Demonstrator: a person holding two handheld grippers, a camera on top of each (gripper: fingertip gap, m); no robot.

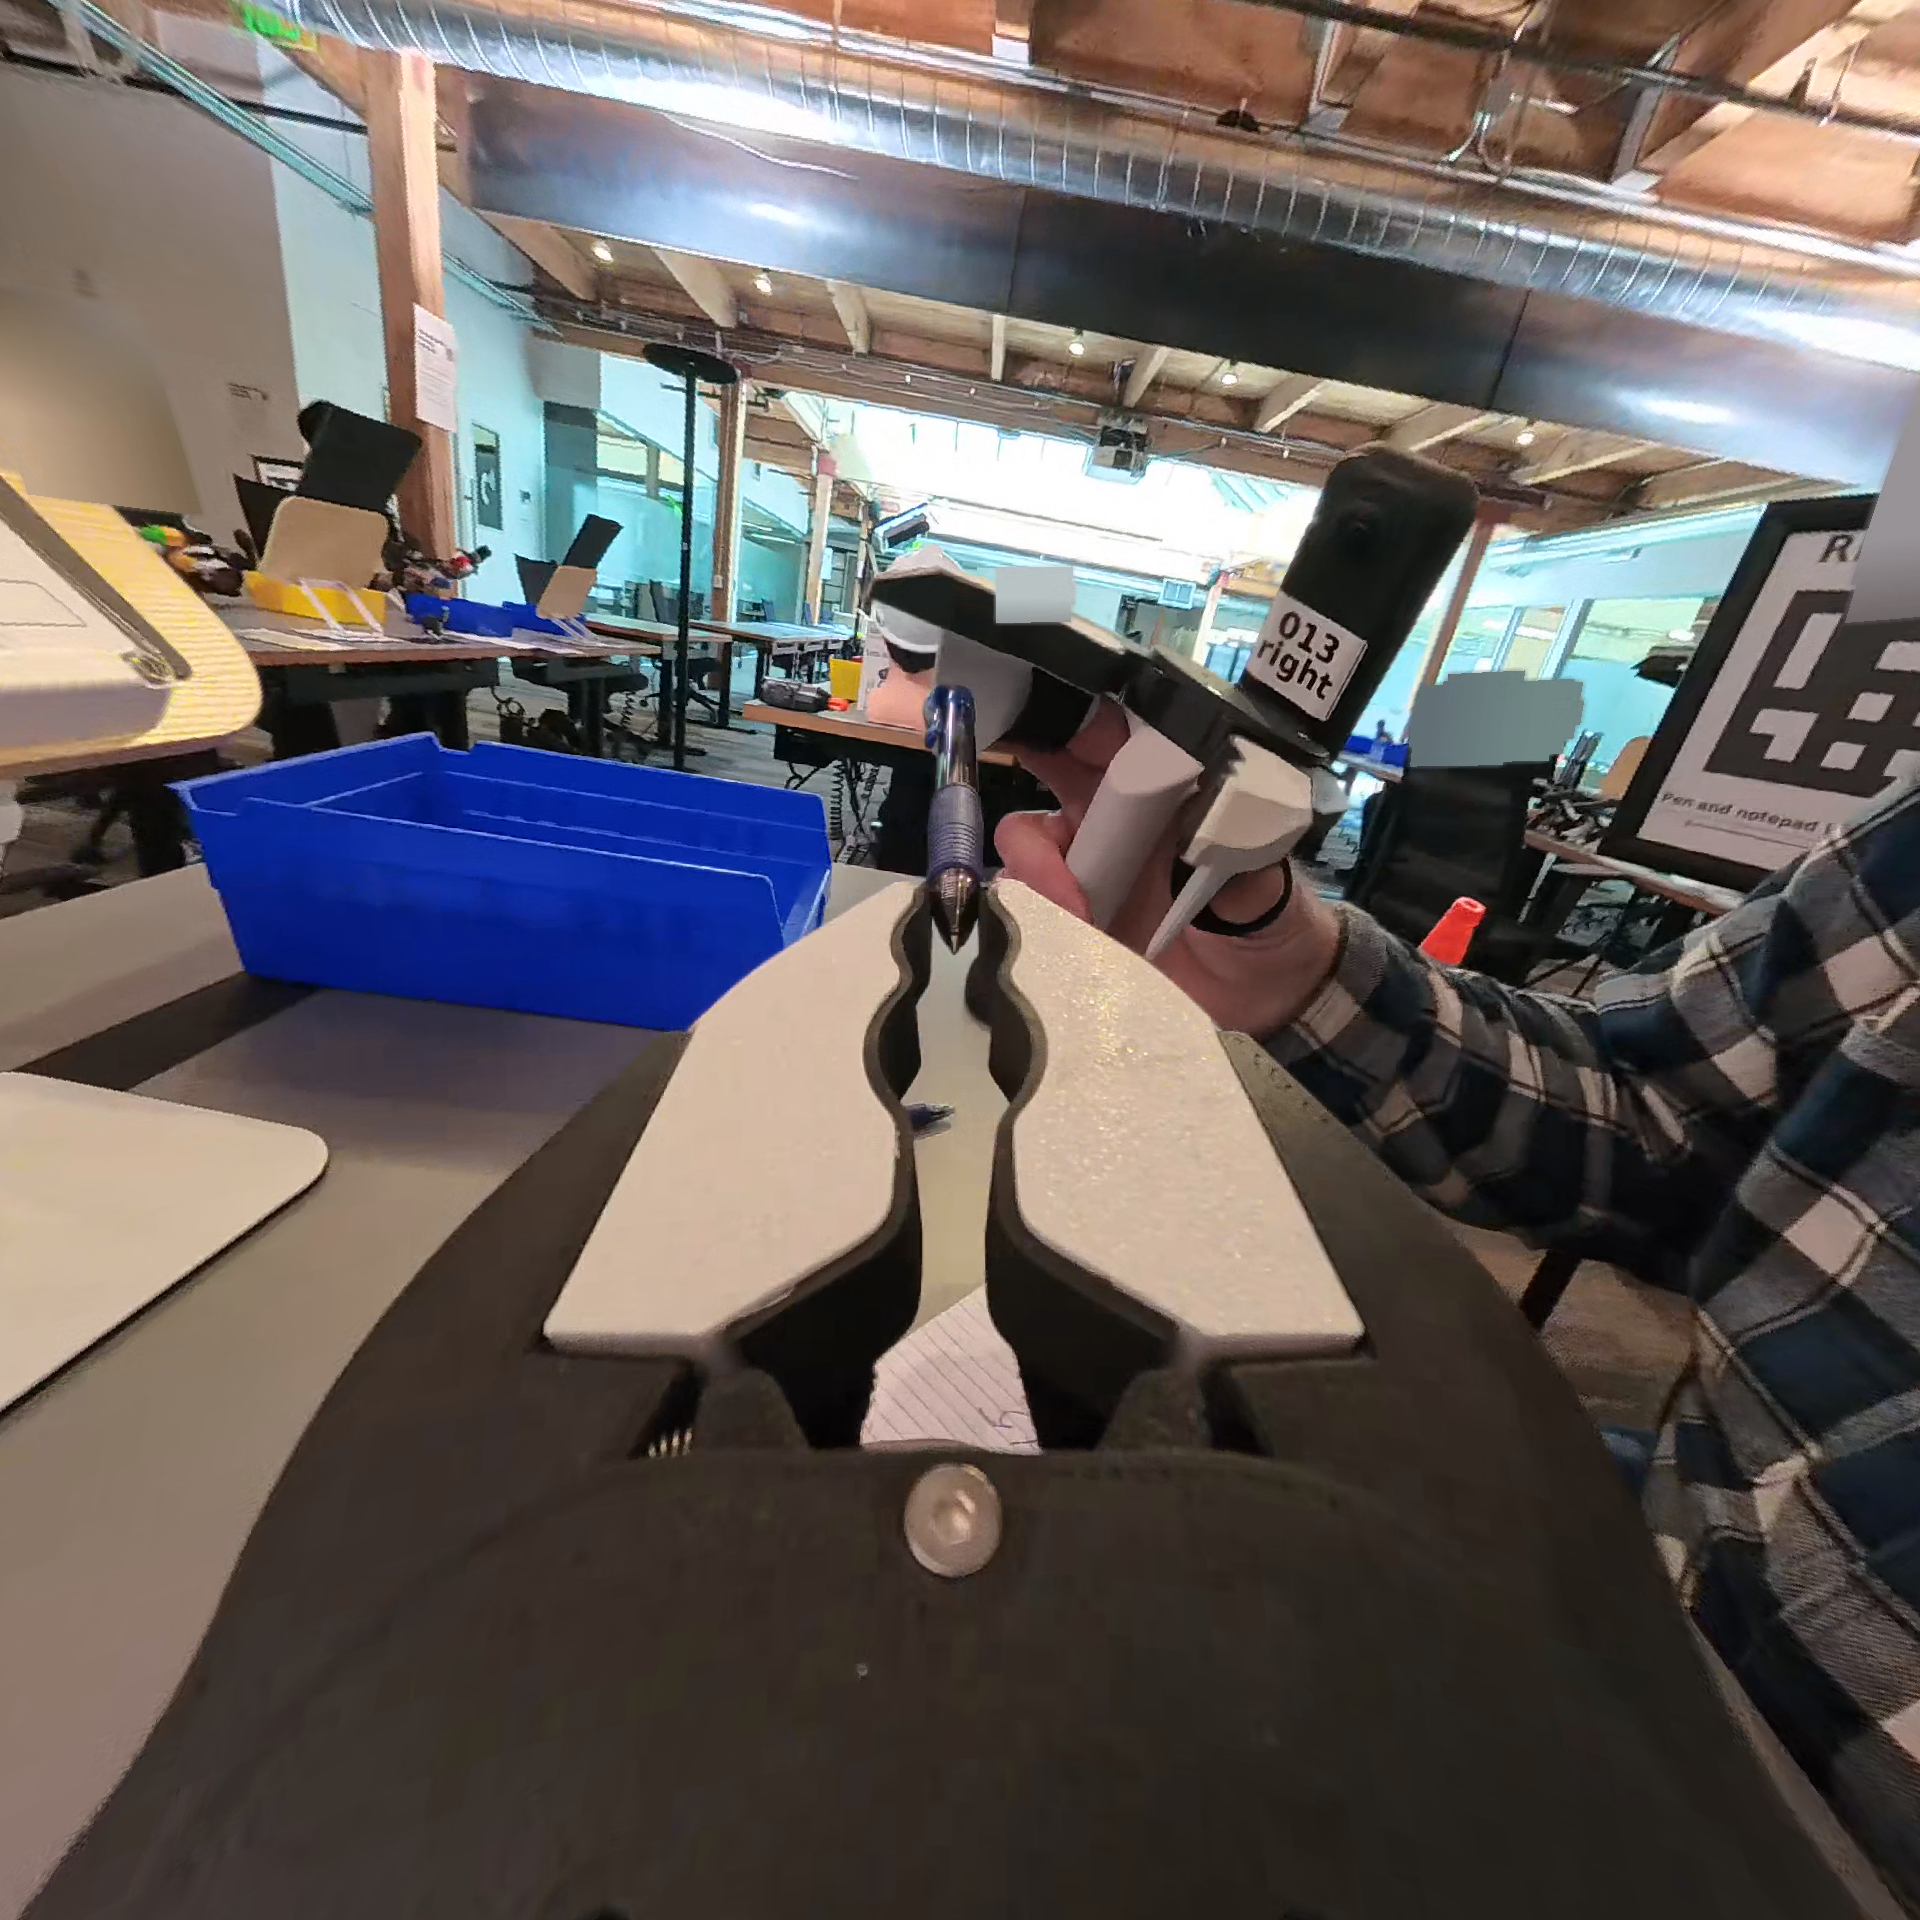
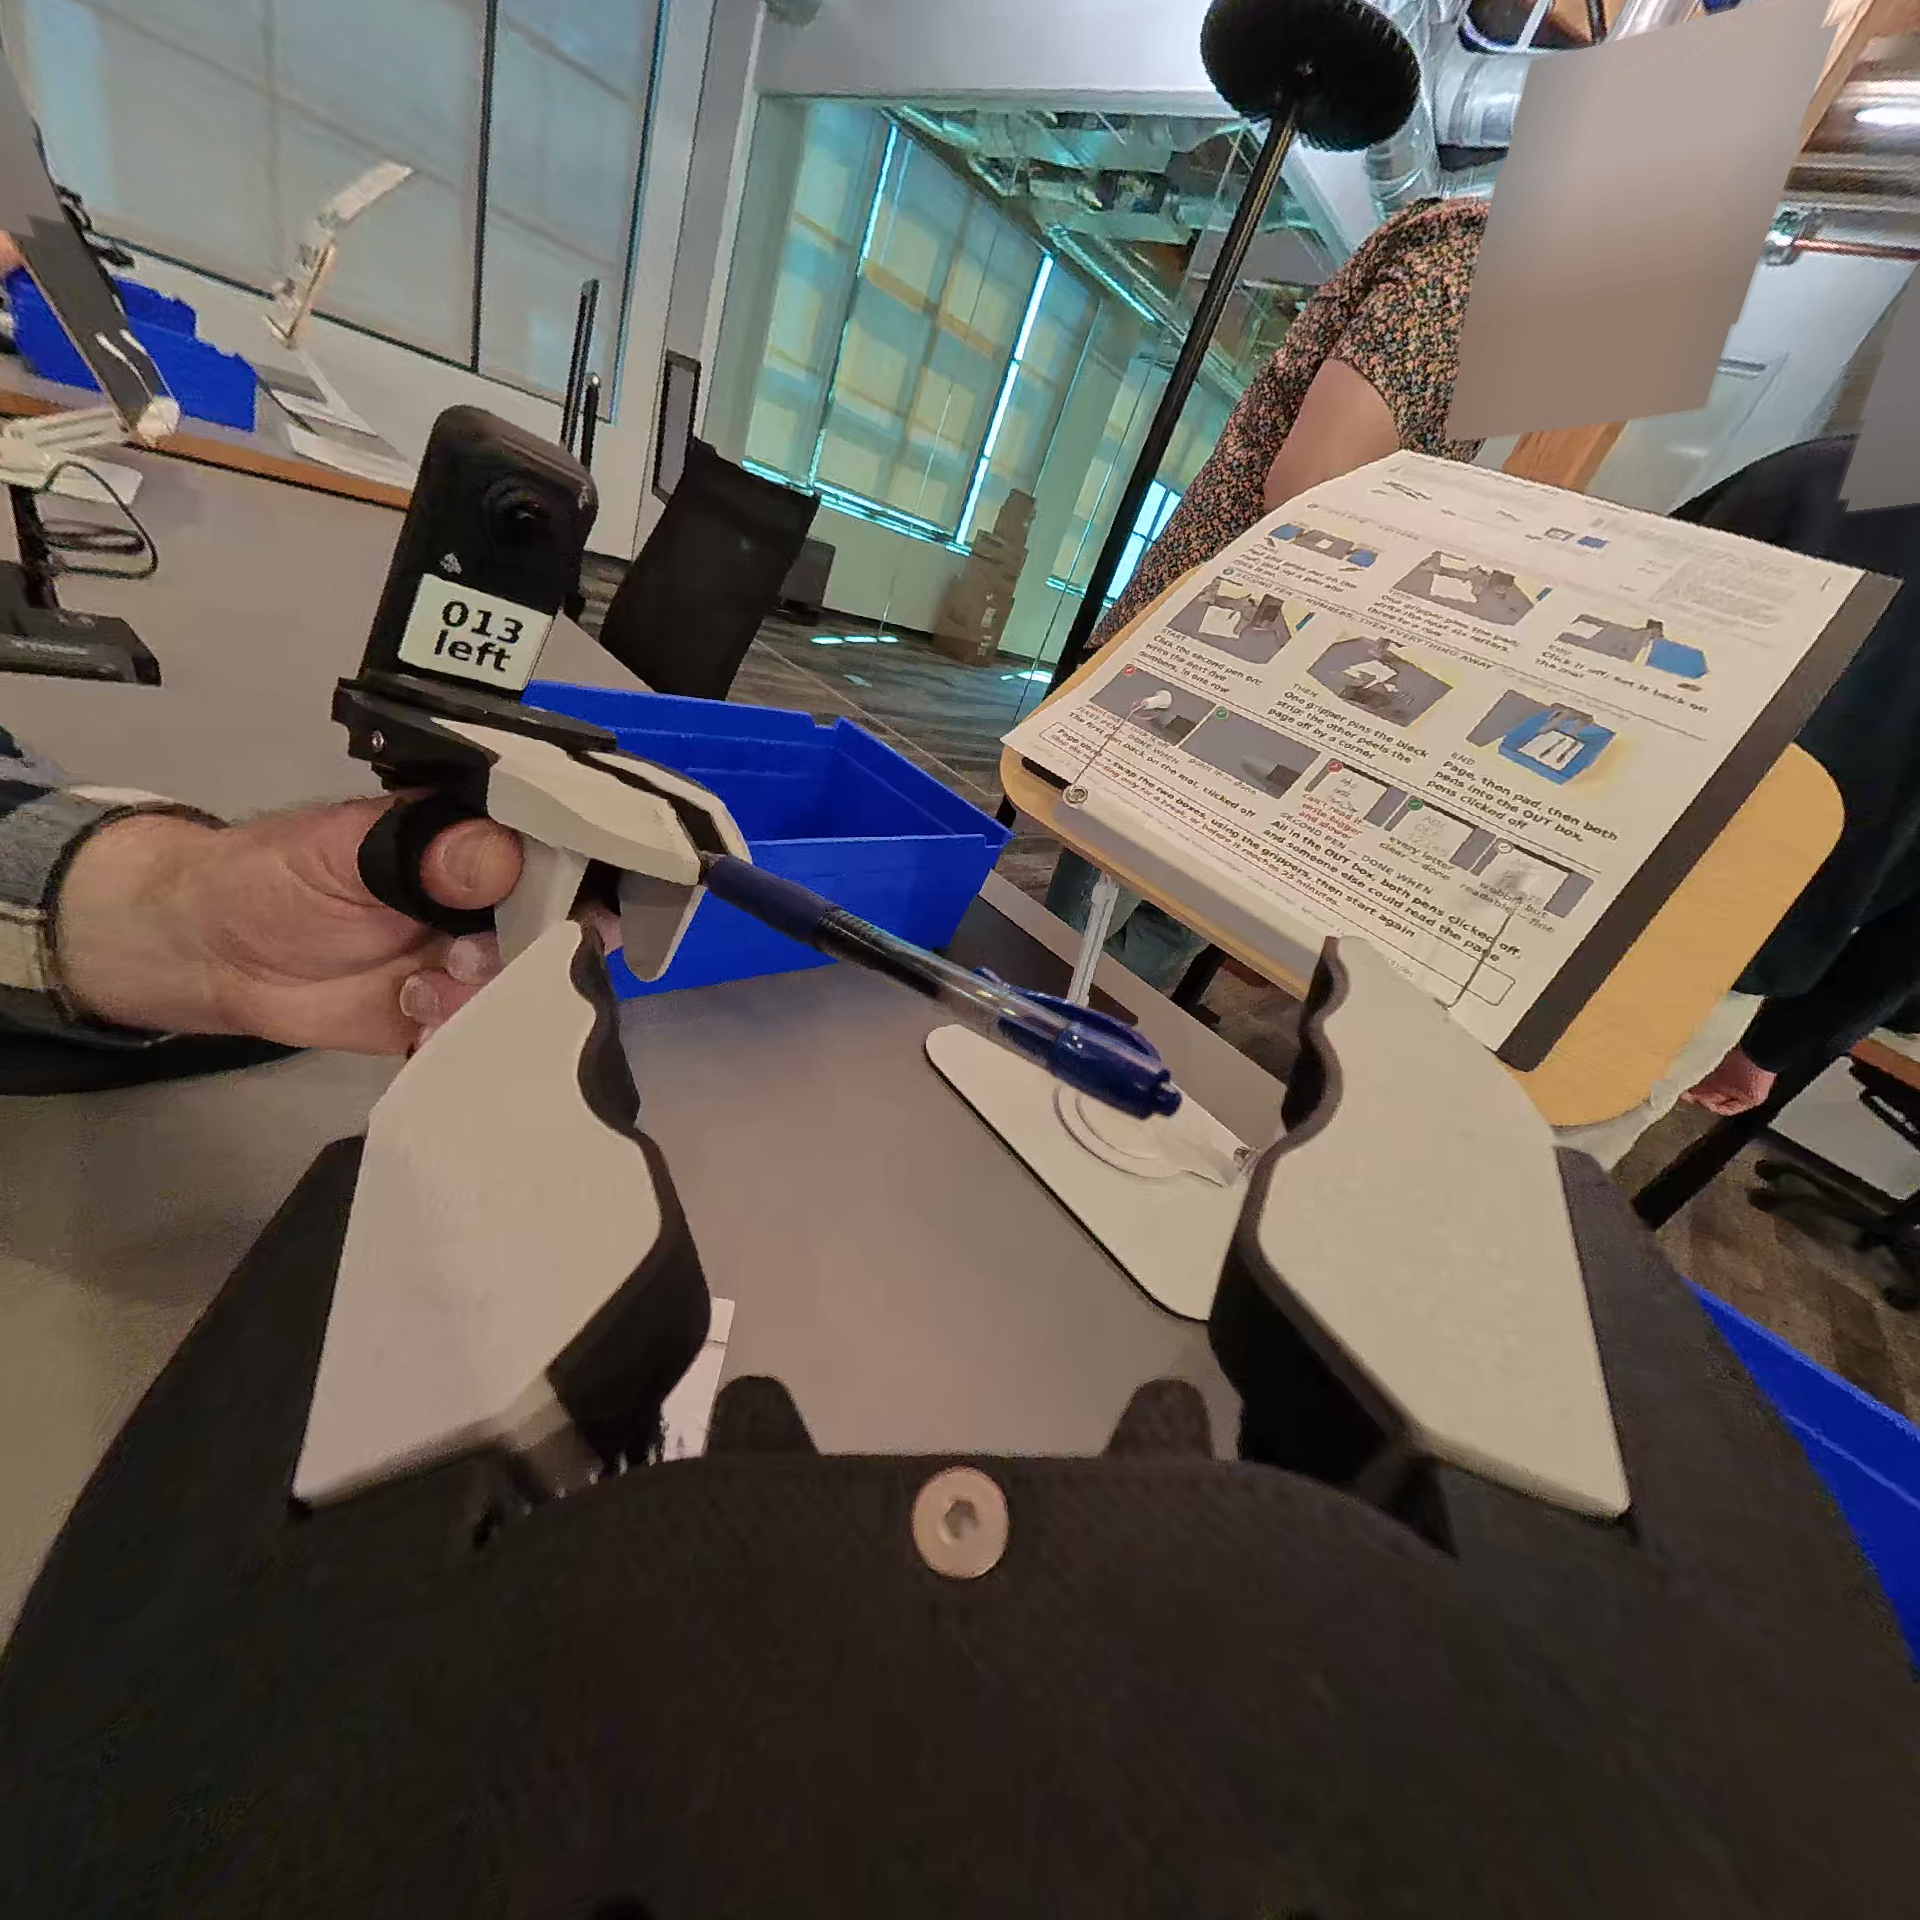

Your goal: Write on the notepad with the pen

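My left gripper (image 1: pixel 951 906) is shut on a blue pen (image 1: pixel 954 800) near its writing tip and holds it above the table. In the right wrist view the left gripper (image 2: pixel 698 857) holds the pen (image 2: pixel 935 971) out slantwise, clip end toward me. My right gripper (image 2: pixel 961 948) is open wide, and the pen's clip end lies between its fingers without touching them. The right gripper also shows in the left wrist view (image 1: pixel 940 655), by the pen's top end. A strip of the lined notepad (image 1: pixel 940 1371) shows on the table under my left fingers, mostly hidden.
A blue bin (image 1: pixel 499 883) stands on the grey table behind the pen. A white stand base (image 2: pixel 1039 1132) carries a tilted instruction sheet (image 2: pixel 1455 707). Another blue bin edge (image 2: pixel 1849 1507) is at the right. A person (image 2: pixel 1340 395) stands beyond the table. A small blue object (image 1: pixel 932 1114) lies on the table.
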